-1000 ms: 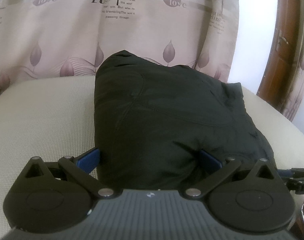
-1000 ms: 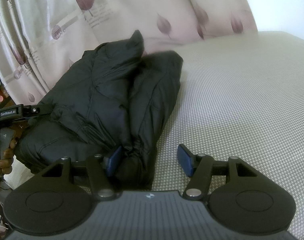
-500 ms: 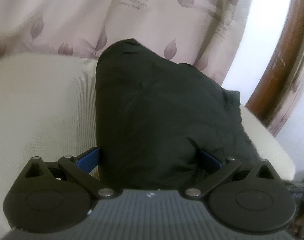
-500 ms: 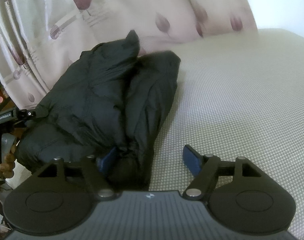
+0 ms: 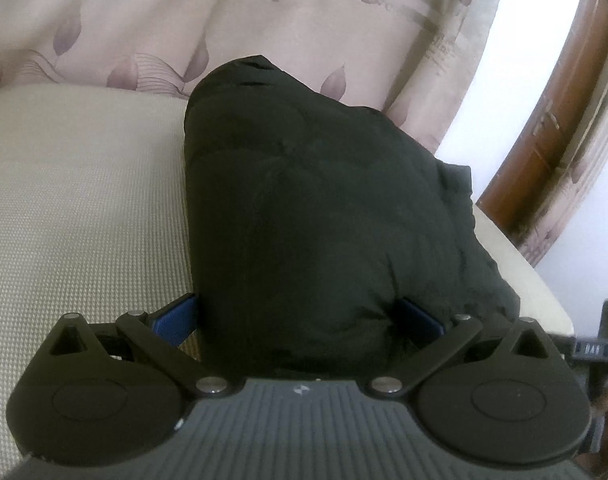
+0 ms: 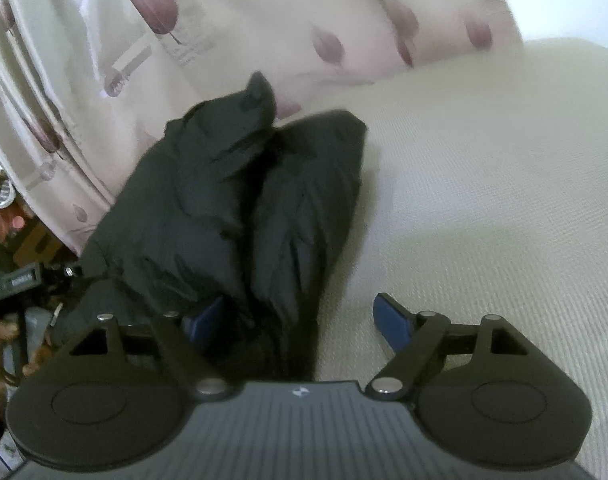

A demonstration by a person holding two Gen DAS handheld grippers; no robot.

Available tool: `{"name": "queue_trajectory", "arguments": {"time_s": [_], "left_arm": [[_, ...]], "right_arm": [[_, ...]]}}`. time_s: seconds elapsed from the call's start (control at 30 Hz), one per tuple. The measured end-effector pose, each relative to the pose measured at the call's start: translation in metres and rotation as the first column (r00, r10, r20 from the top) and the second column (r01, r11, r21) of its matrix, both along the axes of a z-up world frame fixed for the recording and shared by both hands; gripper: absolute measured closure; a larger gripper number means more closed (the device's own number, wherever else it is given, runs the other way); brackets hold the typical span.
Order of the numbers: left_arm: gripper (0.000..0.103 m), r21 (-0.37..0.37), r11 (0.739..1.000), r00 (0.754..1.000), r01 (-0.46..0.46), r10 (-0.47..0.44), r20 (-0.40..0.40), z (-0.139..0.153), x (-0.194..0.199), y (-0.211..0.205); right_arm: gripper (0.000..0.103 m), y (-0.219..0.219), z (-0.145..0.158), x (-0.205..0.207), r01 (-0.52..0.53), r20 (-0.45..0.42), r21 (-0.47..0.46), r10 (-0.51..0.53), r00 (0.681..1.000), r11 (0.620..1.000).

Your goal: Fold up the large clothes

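Note:
A black puffy jacket lies folded in a thick bundle on a beige woven cushion. My left gripper is open wide, its blue fingers on either side of the bundle's near end, which bulges between them. In the right wrist view the jacket lies at left. My right gripper is open; its left finger is pressed into the jacket's near folds and its right finger stands over bare cushion.
A pale curtain with purple leaf prints hangs right behind the cushion. A brown wooden door stands at right. Clutter shows past the cushion's left edge in the right wrist view.
Both grippers have stayed open at the jacket's near end. The left view has tilted and moved closer. The right gripper has shifted slightly, and its jaws stand a little wider.

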State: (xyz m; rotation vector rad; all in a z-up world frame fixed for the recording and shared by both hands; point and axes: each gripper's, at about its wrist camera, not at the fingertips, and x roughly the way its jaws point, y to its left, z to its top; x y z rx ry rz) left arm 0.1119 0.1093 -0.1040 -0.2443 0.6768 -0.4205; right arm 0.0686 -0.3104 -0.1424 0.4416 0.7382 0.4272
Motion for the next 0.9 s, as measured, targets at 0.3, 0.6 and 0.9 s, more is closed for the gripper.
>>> {"name": "queue_trajectory", "arguments": {"time_s": [0.3,0.6,0.9], "left_arm": [[0.000,-0.003,1.000,1.000,-0.003,0.003,-0.008,-0.004,0.002,0.001],[0.000,-0.048,0.999,1.000,-0.003,0.001,-0.031,-0.010,0.005,0.008],[0.000,-0.057,0.998,0.999,0.004,-0.006,-0.044,-0.011,0.009,0.012]], "right_arm": [[0.010,0.014,0.001,0.049,-0.089,-0.023,0.045,0.090,0.996,0.995],[0.009,0.007,-0.015,0.060,-0.105,-0.082,0.155,0.119,0.990,0.982],[0.008,0.001,-0.019,0.039,-0.134,-0.093,0.214,0.157,0.983,0.968]]}}
